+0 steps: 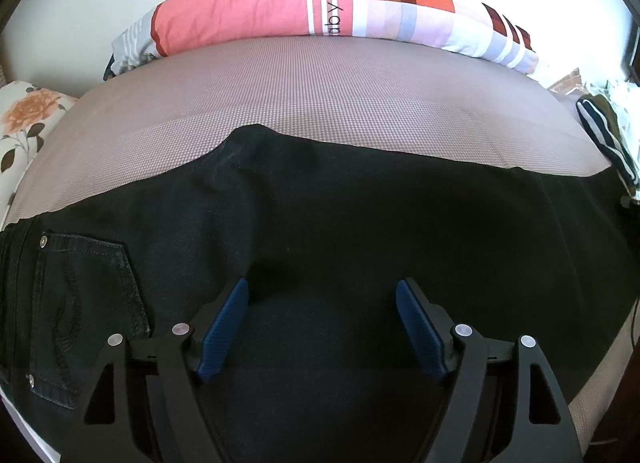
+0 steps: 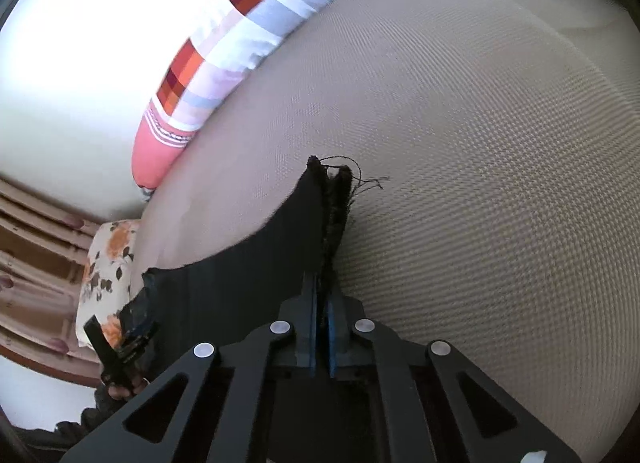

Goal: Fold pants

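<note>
Black jeans (image 1: 320, 223) lie flat across the bed (image 1: 320, 83), long axis running side to side in my left wrist view: waistband and back pocket (image 1: 80, 303) at the left edge, legs trailing off to the right. The pillow (image 1: 300, 3) sits along the far edge of the bed, well apart from the jeans.

Left tool (image 1: 322, 327): jaws spread wide, blue pads on either side of bare denim, nothing pinched. It points steeply down over the seat and thigh region, just right of the pocket. I cannot tell whether the pad tips touch the cloth.

Right tool (image 2: 320, 299): pads pressed together on the frayed leg hem (image 2: 332, 199), loose threads showing at the cuff end beyond the tips. The hem edge stands up from the bed in the pinch, with the leg fabric draping away to the left toward the waist.

Relation that matters: the hem I hold lies at the opposite end of the long axis from the waistband. My judgement is that the fold means carrying the hem along that axis toward the waist end, which the left tool is nearer to. Risk: the hem layers may slip from a narrow pinch.
</note>
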Demonstrator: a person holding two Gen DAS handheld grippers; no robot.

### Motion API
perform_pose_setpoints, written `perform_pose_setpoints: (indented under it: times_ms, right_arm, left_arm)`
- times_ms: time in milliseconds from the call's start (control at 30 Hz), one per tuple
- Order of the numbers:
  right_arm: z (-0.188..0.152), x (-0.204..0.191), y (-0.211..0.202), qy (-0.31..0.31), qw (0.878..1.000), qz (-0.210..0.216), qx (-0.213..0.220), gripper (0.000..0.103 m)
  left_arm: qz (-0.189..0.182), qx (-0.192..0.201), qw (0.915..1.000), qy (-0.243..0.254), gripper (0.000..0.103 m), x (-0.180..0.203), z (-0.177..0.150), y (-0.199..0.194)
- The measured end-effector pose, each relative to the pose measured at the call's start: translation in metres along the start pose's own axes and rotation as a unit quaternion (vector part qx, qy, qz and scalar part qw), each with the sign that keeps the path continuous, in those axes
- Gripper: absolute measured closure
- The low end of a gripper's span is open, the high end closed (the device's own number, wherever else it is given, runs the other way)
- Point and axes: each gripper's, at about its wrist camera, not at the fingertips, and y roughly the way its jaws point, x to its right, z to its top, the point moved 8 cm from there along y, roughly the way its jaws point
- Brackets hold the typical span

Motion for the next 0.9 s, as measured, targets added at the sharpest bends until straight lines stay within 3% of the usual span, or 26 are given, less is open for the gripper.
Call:
perform_pose_setpoints:
  times_ms: [233, 467, 900]
  right_arm:
    - [-0.006, -0.048, -0.012, -0.003, 1.0, 0.008, 0.009, 0.098]
    - [-0.011, -0.115, -0.002, 0.0, 0.999, 0.047, -0.005, 0.098]
    - [-0.041, -0.241, 0.088, -0.039, 0.994, 0.057, -0.081, 0.098]
  left_arm:
    - [-0.006, 0.003, 1.0, 0.0, 0.026, 0.001, -0.001, 0.0]
    - [-0.023, 0.007, 0.9996, -0.017, 0.026, -0.008, -0.002, -0.01]
    - [-0.019, 0.045, 0.9954, -0.082, 0.026, -0.072, -0.002, -0.047]
